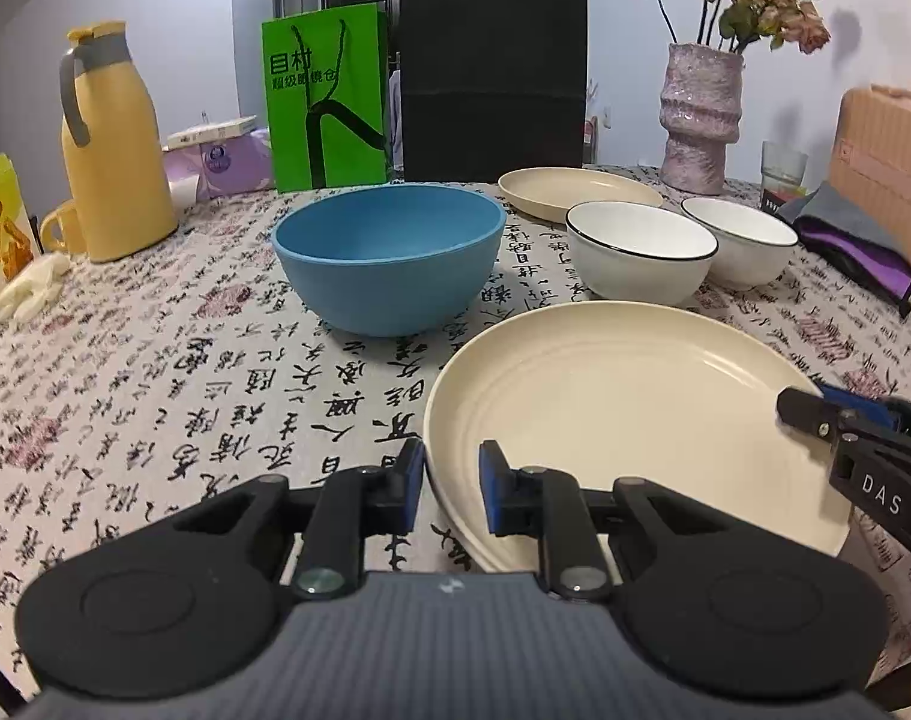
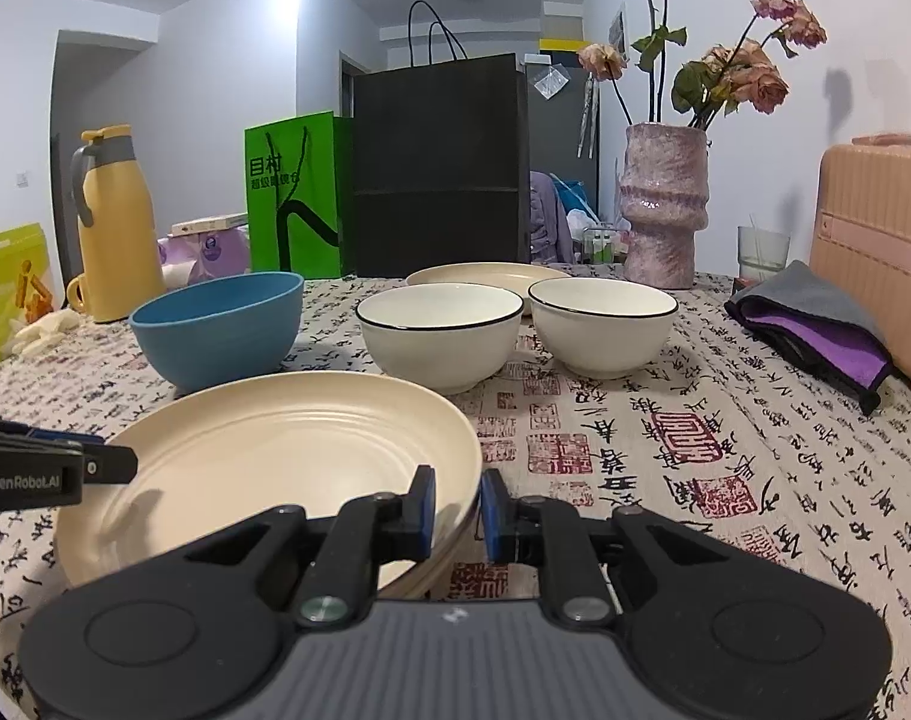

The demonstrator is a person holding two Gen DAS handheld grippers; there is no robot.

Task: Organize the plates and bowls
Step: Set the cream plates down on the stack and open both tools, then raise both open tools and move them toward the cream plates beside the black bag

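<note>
A large cream plate (image 1: 623,414) (image 2: 263,456) lies nearest on the patterned tablecloth. My left gripper (image 1: 452,483) is shut on its left rim, one blue pad on each side of the edge. At the opposite rim my right gripper (image 2: 458,507) is shut on the same plate. Behind it stand a blue bowl (image 1: 389,258) (image 2: 215,330) and two white bowls with black rims (image 1: 638,258) (image 1: 740,246). A smaller cream plate (image 1: 575,192) lies farther back.
Along the back stand a yellow jug (image 1: 116,150), a green bag (image 1: 326,102), a black bag (image 1: 491,72) and a pink vase of dried flowers (image 1: 701,114). A drinking glass (image 1: 782,168), a purple-grey cloth (image 1: 851,240) and a pink suitcase (image 1: 887,168) are at the right.
</note>
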